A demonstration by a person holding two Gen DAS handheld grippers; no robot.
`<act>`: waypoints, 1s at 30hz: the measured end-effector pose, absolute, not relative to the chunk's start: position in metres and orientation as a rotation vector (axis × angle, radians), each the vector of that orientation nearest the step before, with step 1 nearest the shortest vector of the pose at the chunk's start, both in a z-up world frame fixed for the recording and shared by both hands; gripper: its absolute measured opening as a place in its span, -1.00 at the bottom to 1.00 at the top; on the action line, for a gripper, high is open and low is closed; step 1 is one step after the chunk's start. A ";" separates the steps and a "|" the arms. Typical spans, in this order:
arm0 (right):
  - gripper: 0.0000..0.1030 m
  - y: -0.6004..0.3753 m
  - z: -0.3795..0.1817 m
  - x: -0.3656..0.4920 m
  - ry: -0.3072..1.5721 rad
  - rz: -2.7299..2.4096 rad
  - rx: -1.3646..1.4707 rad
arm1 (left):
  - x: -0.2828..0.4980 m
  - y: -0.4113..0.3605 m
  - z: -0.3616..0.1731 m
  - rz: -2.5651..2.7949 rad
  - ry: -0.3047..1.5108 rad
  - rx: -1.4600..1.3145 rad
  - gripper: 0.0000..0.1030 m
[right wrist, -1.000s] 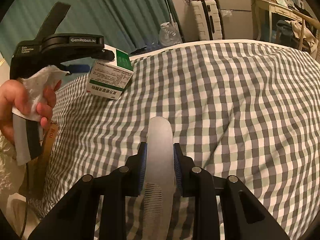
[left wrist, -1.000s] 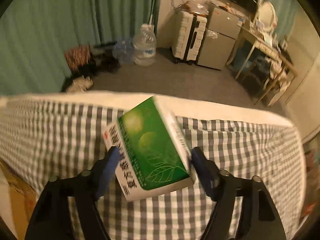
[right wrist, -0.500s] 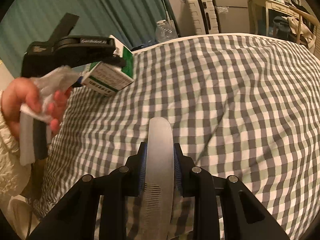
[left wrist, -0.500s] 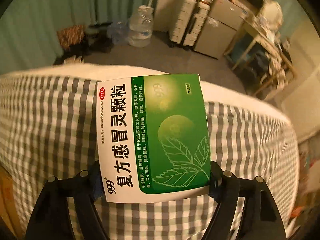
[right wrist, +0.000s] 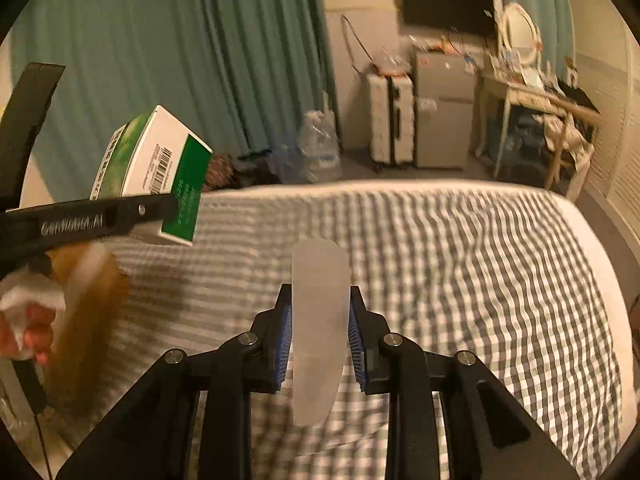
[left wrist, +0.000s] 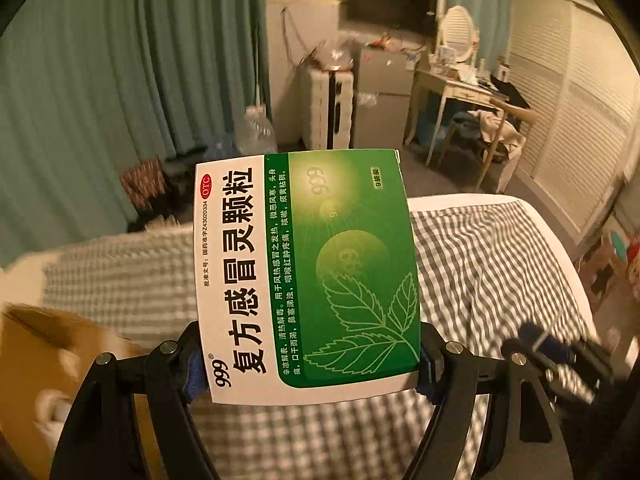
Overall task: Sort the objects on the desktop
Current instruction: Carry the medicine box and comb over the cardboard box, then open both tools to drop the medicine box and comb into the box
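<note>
I am holding two things up in the air at once, one in each gripper. My left gripper (left wrist: pixel 310 364) is squeezing a green and white medicine box (left wrist: pixel 308 272) by its two long sides, with a blue pad (left wrist: pixel 195 368) pressing on each side. The box is standing up over the near part of the checked bed cover (left wrist: pixel 480 264), with its printed face looking at my camera. From the right wrist view I am seeing the same box (right wrist: pixel 154 172) up high on the left, well above the bed.

My right gripper (right wrist: pixel 320 344) is pinching a flat, cloudy plastic comb (right wrist: pixel 318 332) between its jaws. The comb is sticking out toward the far side, and it is not touching the checked bed cover (right wrist: pixel 460 280) below it.

I am thinking the picking-up part is done for these two things, because both are off the bed and held tight. The putting-away part is not done yet. On the near left I am seeing something brown that looks like a cardboard box (left wrist: pixel 36 348), but it is blurry, so I cannot say for sure that the things are going there.

The bed is looking bare in both views, so I am guessing these are among the last things to sort. I cannot see the whole bed, though.
</note>
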State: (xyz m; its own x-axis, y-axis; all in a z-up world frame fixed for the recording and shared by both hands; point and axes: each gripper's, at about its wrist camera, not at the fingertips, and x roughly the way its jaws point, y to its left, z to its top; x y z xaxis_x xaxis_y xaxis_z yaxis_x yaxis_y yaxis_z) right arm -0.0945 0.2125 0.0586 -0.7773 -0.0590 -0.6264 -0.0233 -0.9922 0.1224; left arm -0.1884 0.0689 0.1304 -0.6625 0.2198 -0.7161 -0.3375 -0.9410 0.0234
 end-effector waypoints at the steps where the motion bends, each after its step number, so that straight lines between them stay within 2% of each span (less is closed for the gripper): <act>1: -0.52 0.198 0.072 -0.089 -0.170 -2.934 1.004 | -0.177 0.058 0.141 2.612 0.238 -1.066 0.54; 7: -0.52 0.134 0.126 -0.064 -0.194 -2.812 0.856 | -0.138 -0.023 0.208 2.693 0.277 -0.916 0.54; 10: -0.52 0.095 0.147 -0.052 -0.174 -2.735 0.808 | -0.128 -0.066 0.223 2.739 0.316 -0.918 0.54; 13: -0.52 0.049 0.161 -0.045 -0.124 -2.659 0.798 | -0.113 -0.107 0.227 2.779 0.437 -0.916 0.54; 16: -0.52 0.002 0.166 -0.042 -0.097 -2.573 0.807 | -0.100 -0.143 0.215 2.788 0.482 -0.956 0.54; 24: -0.52 -0.100 0.135 -0.073 -0.094 -2.413 0.981 | -0.098 -0.240 0.150 2.741 0.309 -1.206 0.54; 29: -0.52 -0.143 0.108 -0.107 -0.021 -2.452 1.084 | -0.108 -0.261 0.122 2.686 0.210 -1.234 0.59; 30: -0.37 -0.145 0.104 -0.115 -0.013 -2.495 1.112 | -0.109 -0.262 0.116 2.663 0.179 -1.246 0.68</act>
